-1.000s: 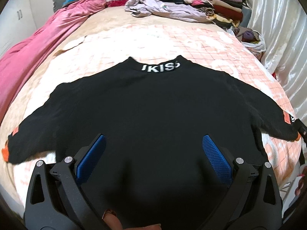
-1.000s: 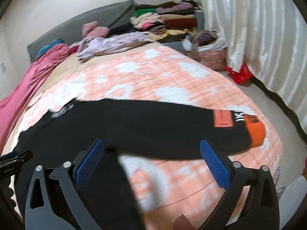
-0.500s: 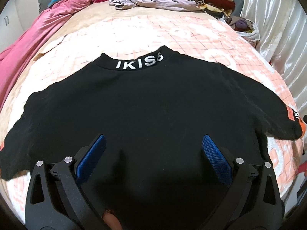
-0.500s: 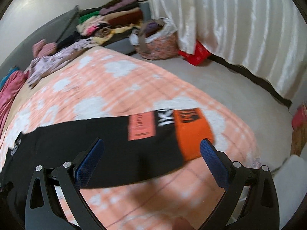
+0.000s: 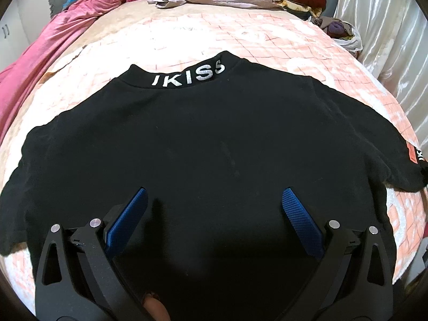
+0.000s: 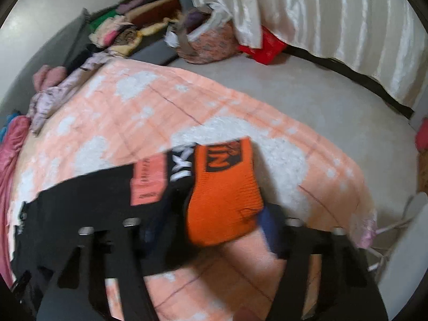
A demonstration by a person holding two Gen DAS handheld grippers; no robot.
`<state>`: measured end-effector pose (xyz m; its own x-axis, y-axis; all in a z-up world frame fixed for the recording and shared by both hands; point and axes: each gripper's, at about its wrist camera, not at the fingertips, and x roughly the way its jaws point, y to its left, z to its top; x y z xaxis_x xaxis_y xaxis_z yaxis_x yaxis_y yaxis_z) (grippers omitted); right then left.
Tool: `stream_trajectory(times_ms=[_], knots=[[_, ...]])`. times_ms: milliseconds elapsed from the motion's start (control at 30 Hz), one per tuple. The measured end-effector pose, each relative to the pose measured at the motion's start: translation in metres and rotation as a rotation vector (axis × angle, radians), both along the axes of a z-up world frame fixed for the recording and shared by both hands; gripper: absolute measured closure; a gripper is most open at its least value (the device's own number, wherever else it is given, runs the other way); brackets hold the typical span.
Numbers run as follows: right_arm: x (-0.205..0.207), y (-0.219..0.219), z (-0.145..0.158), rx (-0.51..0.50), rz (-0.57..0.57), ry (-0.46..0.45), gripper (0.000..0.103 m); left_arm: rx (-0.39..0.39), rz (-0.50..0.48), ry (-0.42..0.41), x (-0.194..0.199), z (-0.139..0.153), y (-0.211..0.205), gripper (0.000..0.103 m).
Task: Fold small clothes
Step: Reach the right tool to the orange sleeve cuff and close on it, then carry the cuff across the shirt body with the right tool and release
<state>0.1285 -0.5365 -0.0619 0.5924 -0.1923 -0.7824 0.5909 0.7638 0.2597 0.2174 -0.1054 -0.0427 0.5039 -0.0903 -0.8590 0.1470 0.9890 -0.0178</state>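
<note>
Sweater [image 5: 214,147] flat, left tool [image 5: 214,211] angled down, wide open, right tool [image 6: 211,230] closing round orange cuff [image 6: 224,195].

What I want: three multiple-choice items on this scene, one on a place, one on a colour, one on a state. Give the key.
1. Where on the black top is the white lettering?
A) collar
B) hem
C) chest

2. What colour is the sleeve cuff?
A) green
B) white
C) orange

3. How do the left gripper's jaws stand?
A) shut on the collar
B) open above the top
C) shut on a sock

Key:
1 A, the letters run along the collar.
2 C, it shows orange in the right wrist view.
3 B, the blue pads stand wide apart over the cloth.
</note>
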Motion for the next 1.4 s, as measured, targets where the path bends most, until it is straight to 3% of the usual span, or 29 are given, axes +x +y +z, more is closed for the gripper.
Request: stream_trajectory(times_ms=[33, 133, 167, 433, 867, 1033, 1333, 1400], knots=[[-0.002, 0.001, 0.004, 0.022, 0.01, -0.03, 0.057, -0.002, 0.001, -0.001, 0.0, 0.0, 0.001, 0.008], [-0.003, 0.009, 0.022, 0.036, 0.069, -0.108, 0.084, -0.01, 0.002, -0.005, 0.0, 0.004, 0.003, 0.008], [-0.003, 0.013, 0.028, 0.031, 0.085, -0.123, 0.085, -0.013, 0.001, -0.007, -0.001, 0.005, 0.003, 0.008], [0.007, 0.063, 0.097, 0.011, 0.285, -0.267, 0.088, -0.049, 0.003, -0.045, -0.006, 0.027, 0.01, 0.008], [0.051, 0.175, 0.177, 0.024, 0.602, -0.353, 0.088, -0.113, 0.009, -0.089, -0.012, 0.056, 0.031, 0.008], [0.079, 0.24, 0.17, -0.01, 0.731, -0.31, 0.088, -0.132, 0.053, -0.08, -0.01, 0.052, 0.053, 0.008], [0.119, 0.339, 0.098, 0.002, 0.915, -0.154, 0.087, -0.135, 0.109, -0.053, -0.008, 0.038, 0.09, 0.008], [0.122, 0.352, 0.085, 0.016, 0.956, -0.134, 0.077, -0.139, 0.119, -0.047, -0.008, 0.035, 0.096, 0.008]])
